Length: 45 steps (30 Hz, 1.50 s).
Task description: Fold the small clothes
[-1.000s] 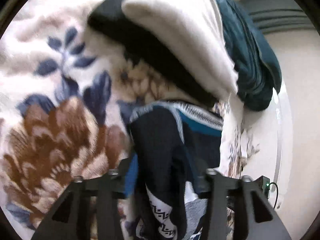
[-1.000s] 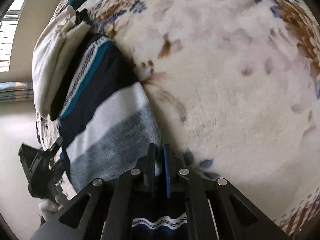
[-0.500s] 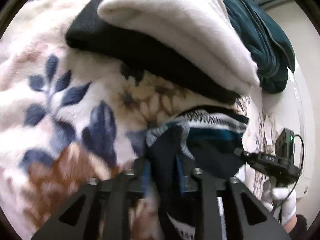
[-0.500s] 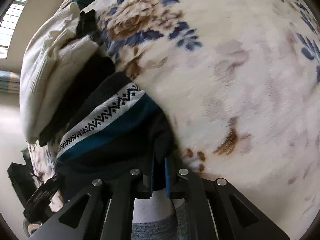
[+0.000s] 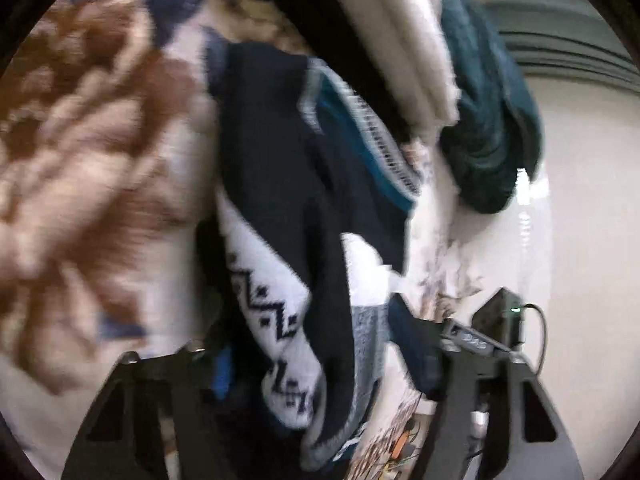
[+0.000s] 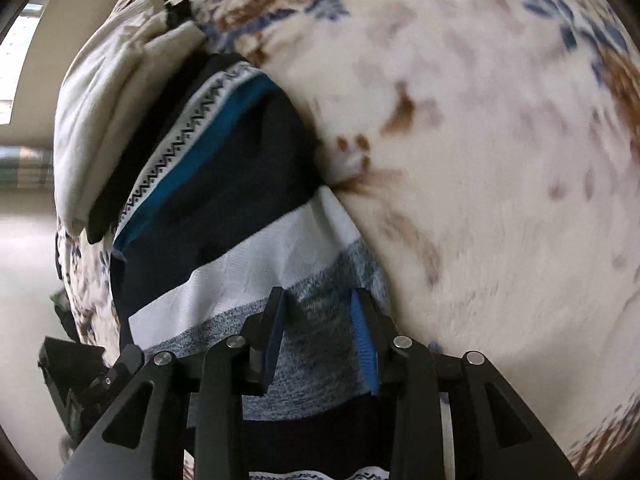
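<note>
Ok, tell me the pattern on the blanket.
Cream blanket with brown and blue flowers, clearest in the right wrist view.

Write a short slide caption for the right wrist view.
Open right tongs over a striped sweater on a floral blanket.

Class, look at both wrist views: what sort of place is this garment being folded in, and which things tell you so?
Probably a bedroom: a plush floral blanket covers a soft surface, folded clothes are stacked beside the striped sweater, and a window shows behind.
</note>
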Available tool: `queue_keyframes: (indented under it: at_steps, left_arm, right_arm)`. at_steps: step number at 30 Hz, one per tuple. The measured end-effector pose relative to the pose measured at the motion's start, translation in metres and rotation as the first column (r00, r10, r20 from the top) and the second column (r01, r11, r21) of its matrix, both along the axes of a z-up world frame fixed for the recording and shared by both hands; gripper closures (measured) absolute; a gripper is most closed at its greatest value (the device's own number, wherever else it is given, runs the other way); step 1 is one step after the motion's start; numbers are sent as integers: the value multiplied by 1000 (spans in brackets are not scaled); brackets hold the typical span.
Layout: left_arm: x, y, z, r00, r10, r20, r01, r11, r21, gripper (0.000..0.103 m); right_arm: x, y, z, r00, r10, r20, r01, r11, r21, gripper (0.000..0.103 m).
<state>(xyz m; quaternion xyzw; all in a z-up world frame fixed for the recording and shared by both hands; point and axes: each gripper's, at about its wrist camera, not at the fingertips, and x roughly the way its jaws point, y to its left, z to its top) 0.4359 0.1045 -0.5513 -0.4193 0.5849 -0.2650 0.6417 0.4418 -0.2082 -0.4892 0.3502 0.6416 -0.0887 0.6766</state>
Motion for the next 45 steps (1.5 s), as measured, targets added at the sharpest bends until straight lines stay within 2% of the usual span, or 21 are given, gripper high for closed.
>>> queue_keyframes:
  at_steps: [1,3,5,7,9,12,13,15,17,18,19,22,29,32,33,35,37,39,41,43,45]
  left_arm:
    - [-2,4,2,1000,10,22,-8,997,-75,75]
    - [-7,15,2,997,50,60,-33,968,-248,75]
    - [-8,25,-19,999,49,-9,-50,958,-283,73]
    - [-6,41,-33,996,59,-66,-68,987,-146,60]
    - [-5,55,-25,995,60,-79,-69,992,-104,53]
    - [-6,59,5,999,32,-1,-32,998,55,52]
    - [-6,57,15,1000,15,15,-17,989,148,52]
    - [-7,52,30,998,-3,65,-10,980,200,53]
    - [-6,36,39,991,-66,116,34,964,262,57]
    - [-8,29,41,986,-101,132,59,954,295,81]
    - [-6,19,41,980,-139,140,85,940,331,91]
    - [-4,13,49,959,-208,193,106,893,438,92]
    - [-4,46,42,973,-173,152,79,871,485,93]
    - [-1,66,36,989,-82,124,26,918,395,93]
    - [0,68,36,991,-64,115,16,924,382,92]
    - [3,73,36,995,-25,92,-7,944,329,84]
    - [5,73,38,999,3,46,-16,955,296,37]
    - [2,62,45,997,-13,74,-8,961,276,34]
    - [2,45,50,992,-74,104,37,946,321,34]
    - [-3,31,49,987,-121,110,66,911,408,34]
    - [-11,28,53,986,-121,118,59,902,427,34]
  right_arm:
    - [1,-1,-1,1000,-7,-1,7,1000,0,68]
    - [0,-4,-1,1000,-11,3,11,1000,16,68]
    - [-1,-9,0,1000,0,4,0,1000,19,68]
    - [0,-9,0,1000,15,6,-15,999,28,67]
    - [1,-11,5,1000,22,1,-22,1000,19,68]
    - [-1,-9,15,999,42,15,-42,999,-3,68]
    - [-3,-8,17,999,48,14,-48,999,-4,68]
    - [-5,-9,17,999,47,10,-47,999,-5,68]
    - [-7,-11,14,999,46,-3,-46,999,1,68]
    - [-9,-11,13,999,41,-7,-41,999,6,68]
    - [-10,-9,12,999,35,-6,-35,999,7,68]
    - [-10,-10,16,999,33,2,-33,999,-6,68]
    - [-9,-8,22,996,91,0,-91,995,-49,68]
    - [-10,-12,15,996,93,-16,-93,996,-12,59]
    - [-11,-13,11,996,93,-17,-92,996,3,53]
    - [-13,-16,2,996,89,-25,-88,995,34,53]
    - [-14,-19,-3,994,108,-27,-108,994,-6,52]
    - [-15,-22,-2,992,120,-46,-123,989,-87,52]
    - [-17,-24,2,993,114,-41,-117,991,-69,52]
    - [-23,-26,11,993,114,-20,-114,993,-41,52]
    - [-36,-27,25,993,121,-1,-121,992,-23,49]
